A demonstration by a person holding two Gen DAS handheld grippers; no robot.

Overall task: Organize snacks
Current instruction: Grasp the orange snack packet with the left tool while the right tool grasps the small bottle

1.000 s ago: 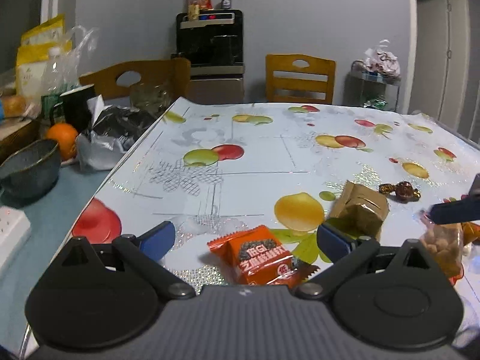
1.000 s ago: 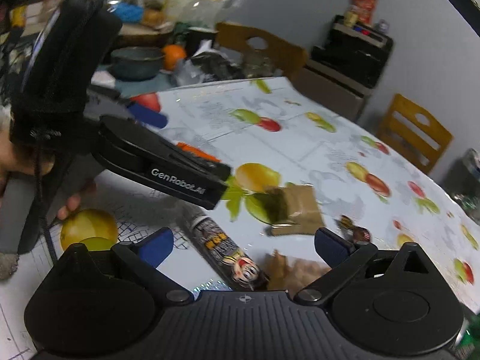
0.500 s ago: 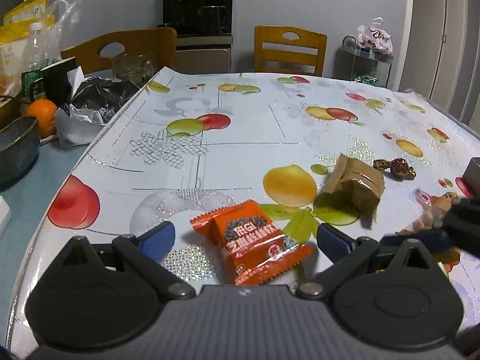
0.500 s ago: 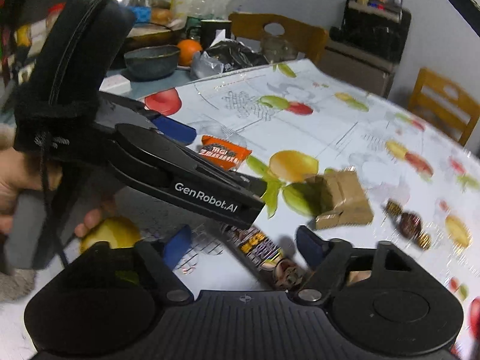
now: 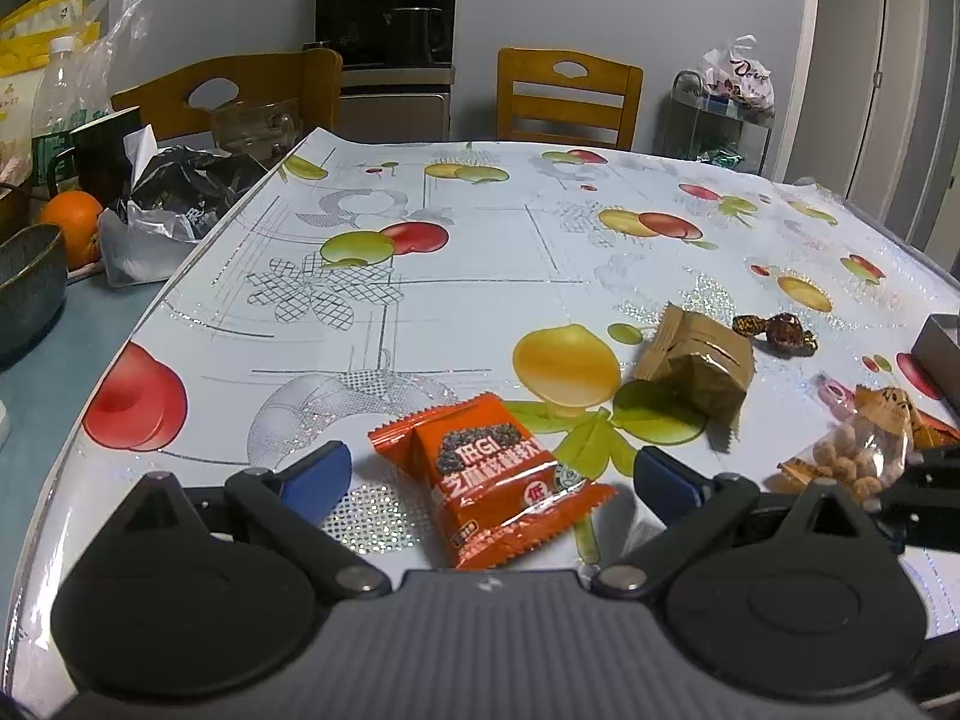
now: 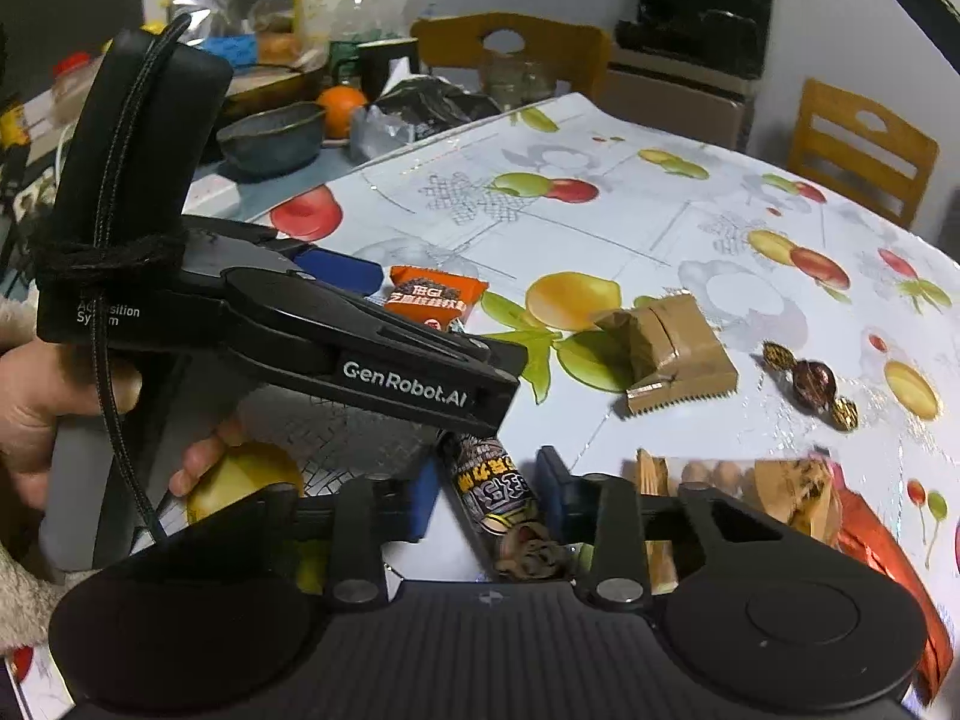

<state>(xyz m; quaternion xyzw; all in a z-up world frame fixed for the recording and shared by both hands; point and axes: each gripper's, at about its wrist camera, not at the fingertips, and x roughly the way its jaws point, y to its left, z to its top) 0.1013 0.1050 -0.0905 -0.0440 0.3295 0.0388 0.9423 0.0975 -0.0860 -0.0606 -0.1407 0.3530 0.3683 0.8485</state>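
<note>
An orange snack packet (image 5: 492, 480) lies on the fruit-print tablecloth (image 5: 480, 252), between the spread fingers of my open left gripper (image 5: 492, 474); the pads are clear of it. In the right wrist view a dark printed snack stick (image 6: 498, 492) lies lengthwise between the blue pads of my right gripper (image 6: 489, 495), whose jaws are closing on its sides. The left gripper (image 6: 420, 330), held by a hand (image 6: 36, 420), sits just left of it, over the orange packet (image 6: 435, 294). A finger of the right gripper (image 5: 924, 480) shows at the left wrist view's right edge.
A brown paper packet (image 5: 696, 366), a wrapped candy (image 5: 780, 330) and a clear bag of nuts (image 5: 864, 450) lie to the right. A grey box (image 5: 942, 342) is at the right edge. A bowl (image 5: 30, 288), an orange (image 5: 72, 222), bags and two chairs stand beyond the table.
The right gripper's jaws have narrowed from wide open to the snack stick's sides, and the wrist has rolled. The left gripper tilted down a little, bringing the orange packet fuller between its fingers.
</note>
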